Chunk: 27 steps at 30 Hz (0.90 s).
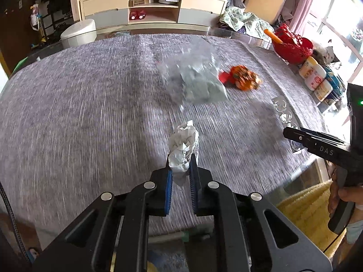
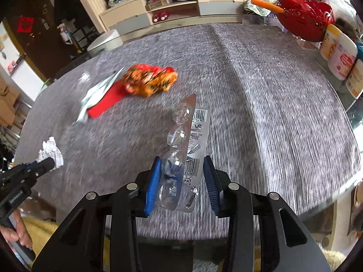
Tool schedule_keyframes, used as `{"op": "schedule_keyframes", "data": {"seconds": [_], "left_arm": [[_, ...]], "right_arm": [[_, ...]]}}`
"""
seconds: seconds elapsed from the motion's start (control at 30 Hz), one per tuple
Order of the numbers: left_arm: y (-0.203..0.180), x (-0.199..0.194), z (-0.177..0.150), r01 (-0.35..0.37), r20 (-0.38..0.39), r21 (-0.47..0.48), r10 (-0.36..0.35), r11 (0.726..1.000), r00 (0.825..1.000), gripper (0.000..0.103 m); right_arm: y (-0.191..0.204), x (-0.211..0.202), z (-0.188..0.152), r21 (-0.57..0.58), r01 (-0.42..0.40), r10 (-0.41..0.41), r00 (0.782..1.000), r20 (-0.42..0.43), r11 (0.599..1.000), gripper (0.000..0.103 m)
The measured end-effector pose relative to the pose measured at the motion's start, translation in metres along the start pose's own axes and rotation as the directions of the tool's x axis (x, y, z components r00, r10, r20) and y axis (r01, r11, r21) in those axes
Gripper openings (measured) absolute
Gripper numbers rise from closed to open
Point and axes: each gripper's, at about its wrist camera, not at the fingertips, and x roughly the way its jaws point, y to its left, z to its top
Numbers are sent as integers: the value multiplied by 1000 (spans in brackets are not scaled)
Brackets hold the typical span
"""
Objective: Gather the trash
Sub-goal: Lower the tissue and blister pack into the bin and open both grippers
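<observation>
Your left gripper (image 1: 180, 170) fingers pinch crumpled paper (image 1: 184, 145) above surface (image 1: 79, 104); right gripper (image 2: 182, 176) fingers, fairly wide, bracket blister pack (image 2: 186, 149), contact unclear; pack may slip. Orange wrapper (image 2: 149, 80) remains on surface

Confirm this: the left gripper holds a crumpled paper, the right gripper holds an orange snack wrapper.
Wrong on the right gripper: the right wrist view shows it holding a clear blister pack. The orange snack wrapper lies on the table. The left gripper does hold crumpled paper.
</observation>
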Motion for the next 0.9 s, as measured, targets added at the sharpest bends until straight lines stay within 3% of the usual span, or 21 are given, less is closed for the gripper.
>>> {"op": "schedule_keyframes", "data": {"seconds": [0.57, 0.9], "left_arm": [[-41, -47, -104, 37, -19, 3, -37, 999, 999, 12], [-54, -39, -151, 50, -70, 13, -49, 999, 996, 12]], "right_arm": [[30, -65, -92, -106, -82, 83, 996, 11, 991, 39], [38, -55, -148, -131, -132, 124, 990, -71, 983, 39]]}}
